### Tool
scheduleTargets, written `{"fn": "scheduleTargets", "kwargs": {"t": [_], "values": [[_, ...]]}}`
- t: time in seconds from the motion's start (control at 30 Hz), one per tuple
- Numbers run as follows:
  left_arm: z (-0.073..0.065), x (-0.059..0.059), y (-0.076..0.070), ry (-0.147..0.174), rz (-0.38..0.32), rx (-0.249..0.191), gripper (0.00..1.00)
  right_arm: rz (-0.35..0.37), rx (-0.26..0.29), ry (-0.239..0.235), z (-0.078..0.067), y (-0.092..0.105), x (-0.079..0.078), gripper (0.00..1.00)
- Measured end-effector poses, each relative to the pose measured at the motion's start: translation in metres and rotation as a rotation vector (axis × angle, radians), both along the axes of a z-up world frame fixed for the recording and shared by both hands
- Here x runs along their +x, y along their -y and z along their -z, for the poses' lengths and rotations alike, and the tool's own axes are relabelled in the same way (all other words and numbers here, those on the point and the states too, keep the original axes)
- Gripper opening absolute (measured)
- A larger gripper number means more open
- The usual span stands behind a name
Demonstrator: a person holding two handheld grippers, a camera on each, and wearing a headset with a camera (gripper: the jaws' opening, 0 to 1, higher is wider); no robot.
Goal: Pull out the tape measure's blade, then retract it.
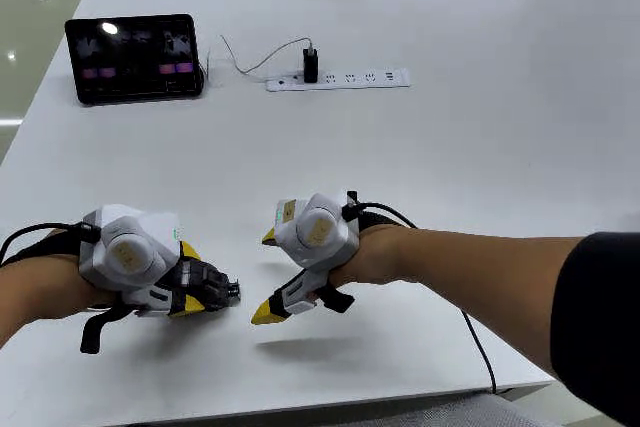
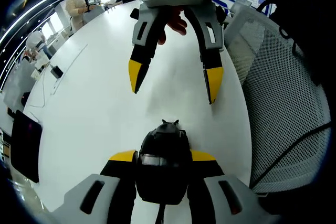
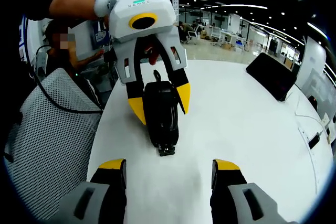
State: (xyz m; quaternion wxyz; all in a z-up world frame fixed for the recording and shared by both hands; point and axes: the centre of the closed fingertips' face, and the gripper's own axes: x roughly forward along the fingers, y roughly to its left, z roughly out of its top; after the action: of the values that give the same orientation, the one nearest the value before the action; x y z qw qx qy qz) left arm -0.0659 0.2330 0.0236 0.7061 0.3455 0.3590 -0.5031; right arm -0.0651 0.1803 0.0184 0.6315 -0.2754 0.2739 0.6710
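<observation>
A black tape measure rests low over the white table, with my left gripper shut on its case. In the left gripper view the case sits between the yellow-tipped jaws of the left gripper. Its blade hook sits at the case mouth and points toward my right gripper. The right gripper stands open a short way in front of the hook, touching nothing. In the right gripper view the left gripper grips the tape measure from above.
A dark tablet stands at the back left. A white power strip with a black charger and thin cable lies mid-table. The table's near edge is just below the grippers, with a mesh chair beyond it.
</observation>
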Motion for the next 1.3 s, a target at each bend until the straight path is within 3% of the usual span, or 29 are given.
{"fn": "scheduleTargets", "kwargs": {"t": [0.2, 0.5, 0.77, 1.3], "values": [[0.002, 0.002, 0.000, -0.005, 0.004, 0.002, 0.31, -0.023, -0.003, 0.014, 0.004, -0.007, -0.001, 0.55], [0.003, 0.003, 0.000, -0.009, 0.003, -0.003, 0.32, -0.024, -0.028, -0.012, 0.019, -0.012, -0.002, 0.48], [0.004, 0.004, -0.001, -0.006, -0.001, -0.010, 0.32, -0.025, -0.022, -0.019, 0.023, -0.022, -0.001, 0.38], [0.006, 0.004, -0.002, -0.016, 0.000, -0.019, 0.32, -0.064, -0.037, 0.014, 0.033, -0.034, -0.002, 0.15]]}}
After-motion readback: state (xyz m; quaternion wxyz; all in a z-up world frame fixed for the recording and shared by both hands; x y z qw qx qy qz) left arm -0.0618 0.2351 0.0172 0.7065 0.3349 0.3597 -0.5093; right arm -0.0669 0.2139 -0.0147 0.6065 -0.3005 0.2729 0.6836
